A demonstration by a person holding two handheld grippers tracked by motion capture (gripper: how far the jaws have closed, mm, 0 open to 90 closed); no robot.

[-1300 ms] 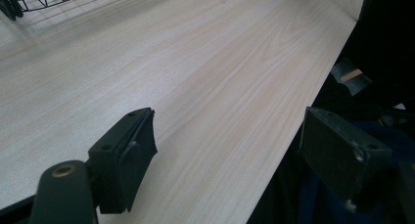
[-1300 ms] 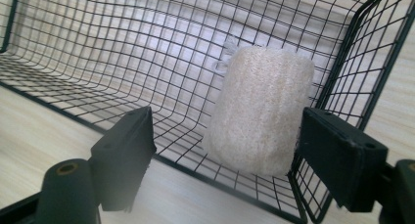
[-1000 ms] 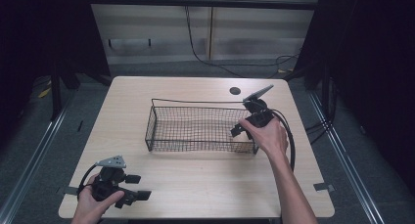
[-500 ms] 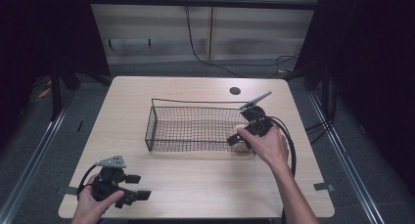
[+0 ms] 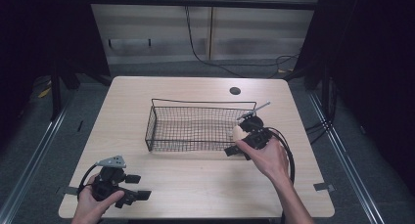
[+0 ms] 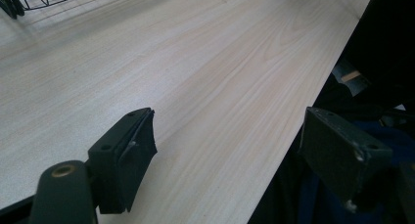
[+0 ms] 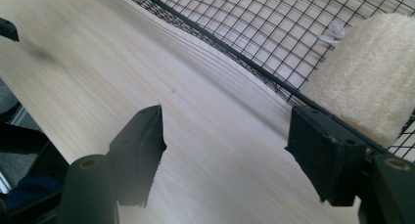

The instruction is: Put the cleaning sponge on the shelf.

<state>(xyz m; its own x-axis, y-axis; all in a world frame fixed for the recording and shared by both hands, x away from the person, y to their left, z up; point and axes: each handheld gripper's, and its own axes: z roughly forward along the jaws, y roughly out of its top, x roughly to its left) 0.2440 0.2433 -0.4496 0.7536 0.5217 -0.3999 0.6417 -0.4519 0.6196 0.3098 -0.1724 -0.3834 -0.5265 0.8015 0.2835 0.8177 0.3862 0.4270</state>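
Two grippers, both with jaws wide apart and empty: our left gripper (image 5: 128,193) sits at the table's (image 5: 205,185) near-left corner, our right gripper (image 5: 243,145) beside the wire basket (image 5: 161,131). We see a cream loofah-like sponge (image 7: 362,92) inside the basket's right end, just beyond the right jaws.

Black wire basket (image 5: 195,128), cream sponge (image 7: 362,87), pale wood-grain table (image 5: 205,185).

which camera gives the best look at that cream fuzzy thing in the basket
The right gripper view: the cream fuzzy object is close, its texture clear, inside the wire basket. The high view shows a small pale blob; the left gripper view a basket corner.
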